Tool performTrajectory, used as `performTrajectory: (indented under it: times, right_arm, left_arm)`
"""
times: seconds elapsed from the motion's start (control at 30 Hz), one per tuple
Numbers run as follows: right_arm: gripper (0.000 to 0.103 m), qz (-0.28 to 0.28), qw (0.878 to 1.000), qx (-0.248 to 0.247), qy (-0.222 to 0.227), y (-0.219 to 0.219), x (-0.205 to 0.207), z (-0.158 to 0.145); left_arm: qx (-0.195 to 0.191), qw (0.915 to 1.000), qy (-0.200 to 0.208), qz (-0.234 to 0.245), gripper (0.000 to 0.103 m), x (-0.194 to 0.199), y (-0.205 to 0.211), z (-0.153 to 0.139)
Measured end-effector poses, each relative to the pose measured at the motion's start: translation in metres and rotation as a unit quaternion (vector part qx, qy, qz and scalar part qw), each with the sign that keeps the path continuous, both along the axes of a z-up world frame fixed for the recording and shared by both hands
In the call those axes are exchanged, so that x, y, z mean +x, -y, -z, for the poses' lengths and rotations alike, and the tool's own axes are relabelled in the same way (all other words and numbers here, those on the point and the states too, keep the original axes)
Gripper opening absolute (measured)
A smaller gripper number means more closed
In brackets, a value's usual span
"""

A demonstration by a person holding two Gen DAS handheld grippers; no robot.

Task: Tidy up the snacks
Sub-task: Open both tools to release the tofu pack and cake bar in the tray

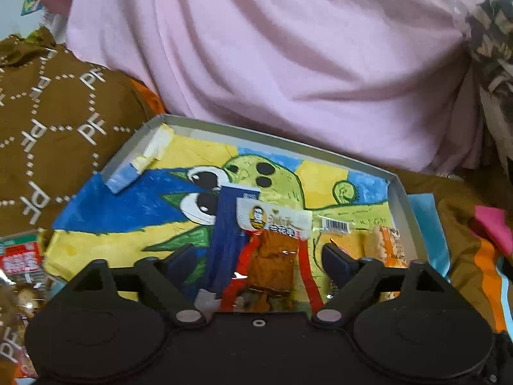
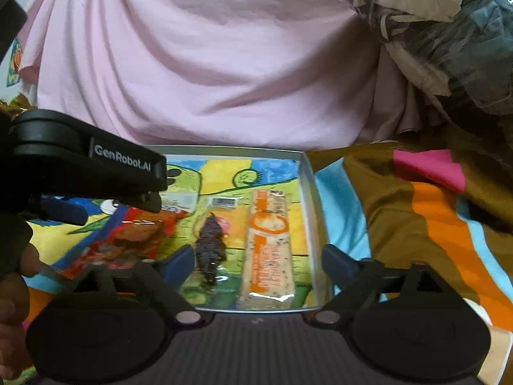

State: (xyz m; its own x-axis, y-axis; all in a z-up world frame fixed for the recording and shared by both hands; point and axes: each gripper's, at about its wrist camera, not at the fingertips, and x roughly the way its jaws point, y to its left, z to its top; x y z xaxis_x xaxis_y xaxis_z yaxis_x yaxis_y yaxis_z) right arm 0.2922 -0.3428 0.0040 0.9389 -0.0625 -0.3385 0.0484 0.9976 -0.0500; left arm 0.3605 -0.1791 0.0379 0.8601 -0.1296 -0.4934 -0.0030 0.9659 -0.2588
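A shallow box lid [image 1: 275, 138] with a bright cartoon drawing inside lies on the bed; it also shows in the right wrist view [image 2: 309, 186]. In it lie a red-and-clear snack pack [image 1: 272, 256], a dark blue packet [image 1: 229, 224], a clear pack with a dark snack [image 2: 210, 243] and an orange-and-white bar [image 2: 267, 256]. My left gripper [image 1: 259, 263] is open, its fingers either side of the red pack, low over it. My right gripper [image 2: 258, 264] is open above the dark snack and the orange bar. The left gripper's body [image 2: 96, 163] shows at the left.
A person in a pink shirt [image 1: 272, 48] sits right behind the lid. A brown patterned cloth [image 1: 54, 122] lies left, with more snack packs [image 1: 19, 256] at the left edge. A striped brown, orange and blue cloth [image 2: 416, 218] lies right of the lid.
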Motion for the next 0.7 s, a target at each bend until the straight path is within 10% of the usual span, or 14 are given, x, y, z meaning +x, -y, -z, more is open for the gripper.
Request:
performTrajectory:
  times: [0.7]
  right_arm:
    - [0.103,0.032,0.995,0.064,0.07,-0.007,-0.103,-0.037]
  left_arm:
    - [0.028,0.9981,0.051,-0.017,0.102,-0.116,-0.064,-0.034]
